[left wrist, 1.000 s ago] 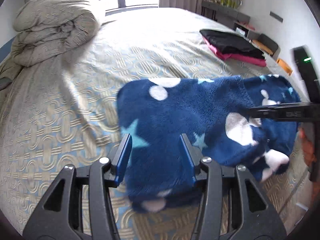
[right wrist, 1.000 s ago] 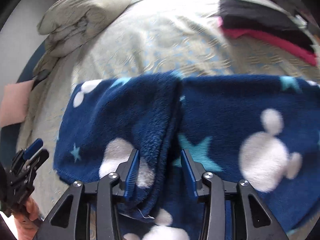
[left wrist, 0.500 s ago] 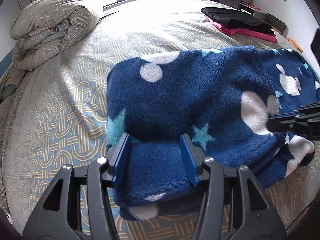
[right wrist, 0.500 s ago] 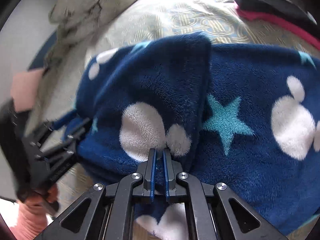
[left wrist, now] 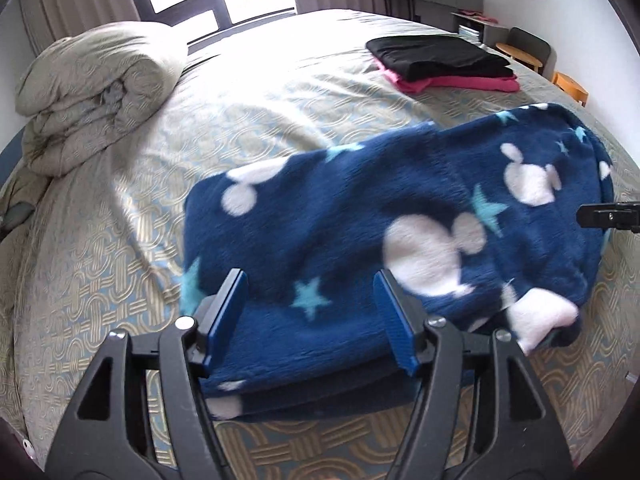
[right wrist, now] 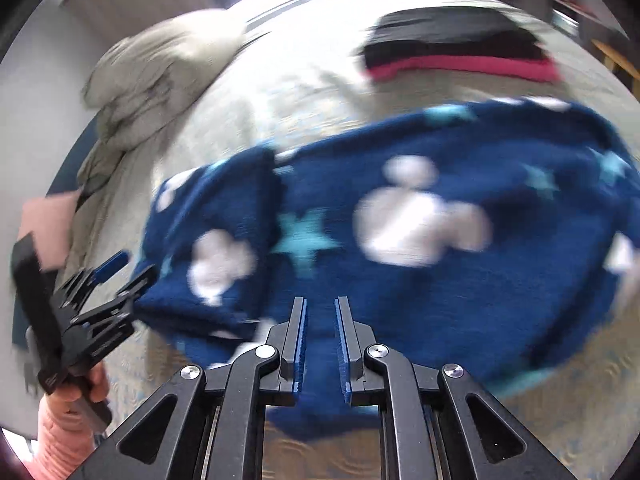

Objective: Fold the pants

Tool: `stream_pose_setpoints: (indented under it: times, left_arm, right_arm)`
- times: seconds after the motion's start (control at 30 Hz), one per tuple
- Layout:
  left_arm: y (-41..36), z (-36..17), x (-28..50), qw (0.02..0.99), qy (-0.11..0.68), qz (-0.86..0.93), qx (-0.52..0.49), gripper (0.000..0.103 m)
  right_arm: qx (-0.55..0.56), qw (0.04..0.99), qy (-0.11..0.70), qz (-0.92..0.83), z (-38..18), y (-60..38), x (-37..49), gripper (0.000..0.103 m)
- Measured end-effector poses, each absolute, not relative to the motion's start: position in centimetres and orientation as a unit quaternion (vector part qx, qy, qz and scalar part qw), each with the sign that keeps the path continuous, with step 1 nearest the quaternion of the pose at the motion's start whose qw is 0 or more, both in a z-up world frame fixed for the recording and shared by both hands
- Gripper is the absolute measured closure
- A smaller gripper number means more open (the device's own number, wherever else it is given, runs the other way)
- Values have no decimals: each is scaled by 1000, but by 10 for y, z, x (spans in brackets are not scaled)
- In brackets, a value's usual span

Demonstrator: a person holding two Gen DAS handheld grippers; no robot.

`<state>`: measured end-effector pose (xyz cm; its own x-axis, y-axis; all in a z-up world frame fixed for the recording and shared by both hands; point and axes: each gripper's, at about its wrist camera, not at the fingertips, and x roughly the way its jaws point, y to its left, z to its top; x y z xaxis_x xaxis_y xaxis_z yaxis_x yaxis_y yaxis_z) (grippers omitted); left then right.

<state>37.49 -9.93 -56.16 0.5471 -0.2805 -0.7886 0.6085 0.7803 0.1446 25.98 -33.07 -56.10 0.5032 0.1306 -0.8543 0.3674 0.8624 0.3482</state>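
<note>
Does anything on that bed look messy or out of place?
Mostly tidy. The blue fleece pants are folded, but a white-lined end pokes out untucked at the near right corner. The black and pink stack lies neatly.

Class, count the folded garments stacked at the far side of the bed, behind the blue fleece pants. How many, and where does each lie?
2. A black garment lies on top; a pink garment lies beneath it, showing along the near edge. More could be hidden under or between them.

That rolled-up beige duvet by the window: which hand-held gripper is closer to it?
Left. The left hand-held gripper is at the pants' end on the duvet's side; the right hand-held gripper is at the other end.
</note>
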Motion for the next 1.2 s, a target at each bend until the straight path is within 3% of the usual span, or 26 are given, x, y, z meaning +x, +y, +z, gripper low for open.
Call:
stream_pose_setpoints:
  times: [0.37,0.57,1.07,1.2]
  left_arm:
    - [-130,-550,367,857,406,-271,166,37]
    - [-139,-545,368,862,397,-260,178,37]
    - [-168,-539,374,861,413,-254,150,38]
    - [-183,-536,370,856,415,-267,156,38]
  right_arm:
    - [235,841,457,-169,-552,-373,215,90]
    - [250,871,384,-176,-541,-380,200,90]
    - [267,847,388,-247,-553,-420,185,89]
    - [305,838,380,-245,-558,-437,174,78]
